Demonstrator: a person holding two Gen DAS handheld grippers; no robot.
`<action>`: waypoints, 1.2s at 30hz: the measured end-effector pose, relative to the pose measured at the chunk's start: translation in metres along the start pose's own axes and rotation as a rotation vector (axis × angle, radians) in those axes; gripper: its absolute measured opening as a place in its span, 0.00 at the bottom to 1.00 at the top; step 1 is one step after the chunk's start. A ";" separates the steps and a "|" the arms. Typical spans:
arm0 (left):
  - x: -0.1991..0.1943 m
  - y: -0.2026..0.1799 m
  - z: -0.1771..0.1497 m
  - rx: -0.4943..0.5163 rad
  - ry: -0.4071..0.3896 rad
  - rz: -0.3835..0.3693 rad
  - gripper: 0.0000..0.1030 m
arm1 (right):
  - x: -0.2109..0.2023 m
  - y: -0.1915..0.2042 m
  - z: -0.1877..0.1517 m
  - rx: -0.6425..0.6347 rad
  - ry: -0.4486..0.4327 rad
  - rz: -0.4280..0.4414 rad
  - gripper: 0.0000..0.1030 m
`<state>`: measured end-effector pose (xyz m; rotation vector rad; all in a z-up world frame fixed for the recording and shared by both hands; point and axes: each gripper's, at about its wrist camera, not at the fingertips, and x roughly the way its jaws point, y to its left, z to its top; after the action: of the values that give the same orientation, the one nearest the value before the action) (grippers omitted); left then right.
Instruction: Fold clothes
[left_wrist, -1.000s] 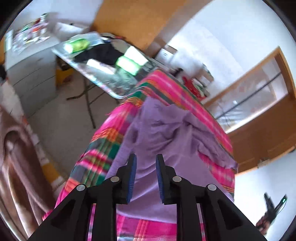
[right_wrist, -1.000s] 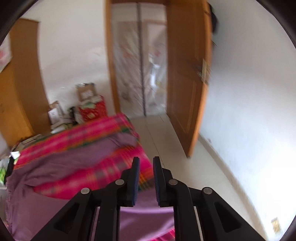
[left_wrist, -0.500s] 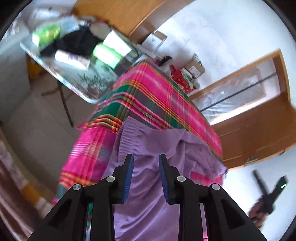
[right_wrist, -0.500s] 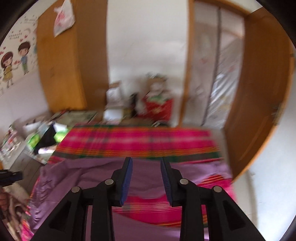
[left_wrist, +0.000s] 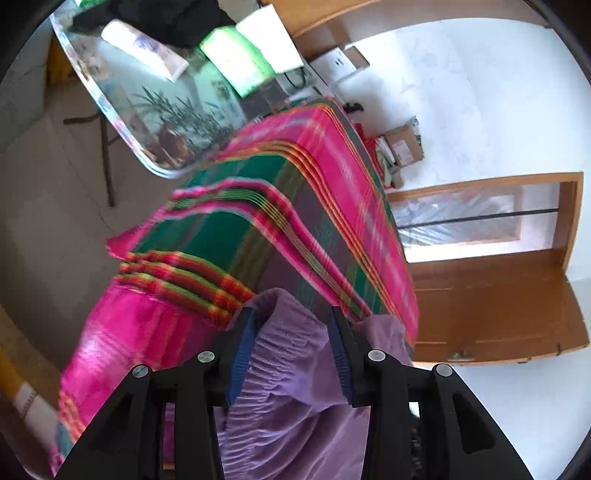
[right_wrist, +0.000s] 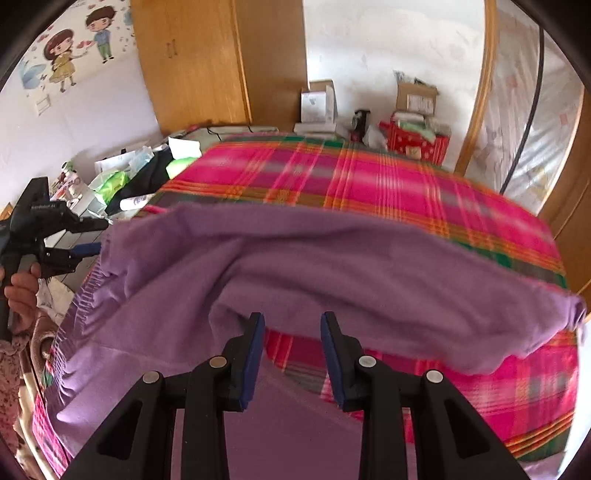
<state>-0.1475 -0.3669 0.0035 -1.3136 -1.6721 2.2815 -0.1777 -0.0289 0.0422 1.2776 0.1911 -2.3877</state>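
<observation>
A purple garment (right_wrist: 314, 266) with a gathered elastic waistband lies rumpled on a table under a pink and green plaid cloth (right_wrist: 369, 177). My left gripper (left_wrist: 291, 325) is open, its blue pads on either side of the waistband (left_wrist: 284, 343) at the garment's left edge. It also shows in the right wrist view (right_wrist: 74, 236), held by a hand at the far left. My right gripper (right_wrist: 291, 328) is open and empty, just above a fold of the garment near the table's front.
A glass-topped side table (left_wrist: 122, 110) with packets and dark cloth stands beyond the left end. Cardboard boxes and a red bag (right_wrist: 417, 140) sit by the far wall. A wooden wardrobe (right_wrist: 207, 62) and door (left_wrist: 491, 306) border the room.
Both grippers have opened wider. The left one has moved forward so the waistband now sits between its pads. The right view has swung left and closer over the garment.
</observation>
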 end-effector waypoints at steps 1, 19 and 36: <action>0.003 -0.001 0.000 0.002 0.012 -0.008 0.40 | 0.003 -0.003 -0.004 0.020 0.007 0.017 0.31; 0.024 -0.016 -0.012 0.015 0.075 -0.010 0.39 | 0.025 -0.025 -0.038 0.170 0.058 0.103 0.31; -0.030 0.022 0.008 -0.085 -0.210 0.009 0.06 | 0.032 -0.020 -0.021 0.174 0.044 0.087 0.31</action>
<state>-0.1236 -0.3965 0.0047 -1.1309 -1.8474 2.4540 -0.1856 -0.0138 0.0021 1.3866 -0.0603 -2.3457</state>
